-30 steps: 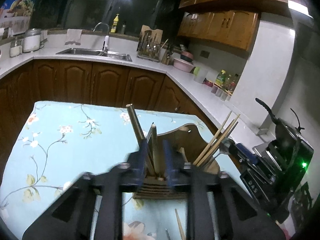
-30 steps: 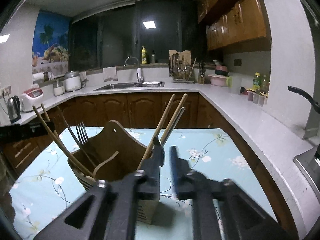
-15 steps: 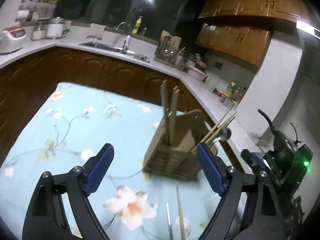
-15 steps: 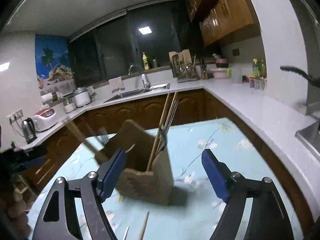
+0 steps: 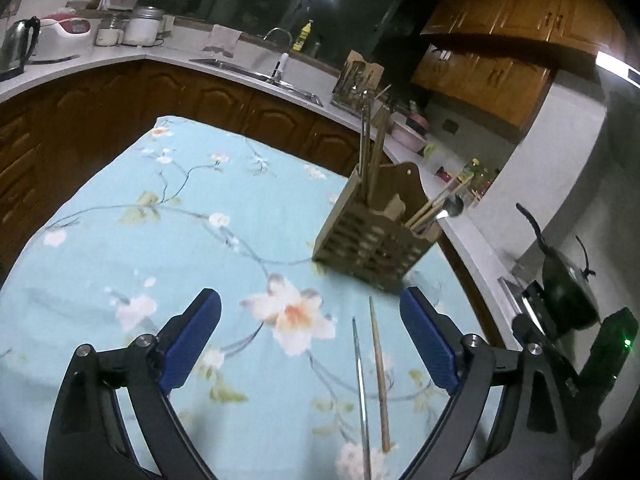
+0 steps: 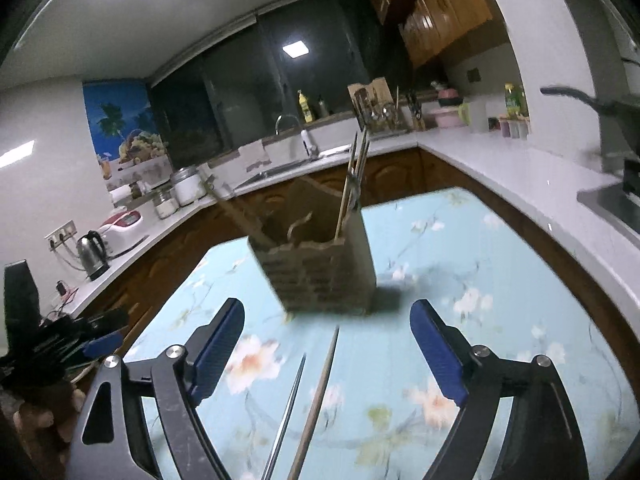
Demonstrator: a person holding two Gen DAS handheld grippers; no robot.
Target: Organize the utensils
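The wooden utensil holder [image 5: 374, 226] stands upright on the flowered blue cloth of the table [image 5: 132, 216], toward its far right part in the left wrist view, and it already carries most of the load: two long handles [image 5: 370, 148] rise from one end compartment, and a bundle of chopsticks [image 5: 434, 204] with a metal spoon [image 5: 452, 206] leans out of the other end. From the right wrist view the same holder [image 6: 320, 268] sits straight ahead of you, with chopsticks [image 6: 352, 176] sticking up on its right side.

What is left, as far as you can see, is a pair lying loose on the cloth in front of the holder: a thin metal stick [image 5: 360, 392] and a wooden chopstick [image 5: 380, 376], side by side and near parallel, their tips pointing at the holder but not touching it. They show again in the right view [image 6: 316, 400].

Your left tongs [image 5: 310, 340] have just been opening and now stand wide, with nothing pressed between the pads; the loose pair merely lies on the table below the gap. Your right tongs [image 6: 328, 346] have just been opening too, spread wide and empty, over that same pair.

So you look to be close to the end: those two pieces still need lifting into a compartment.
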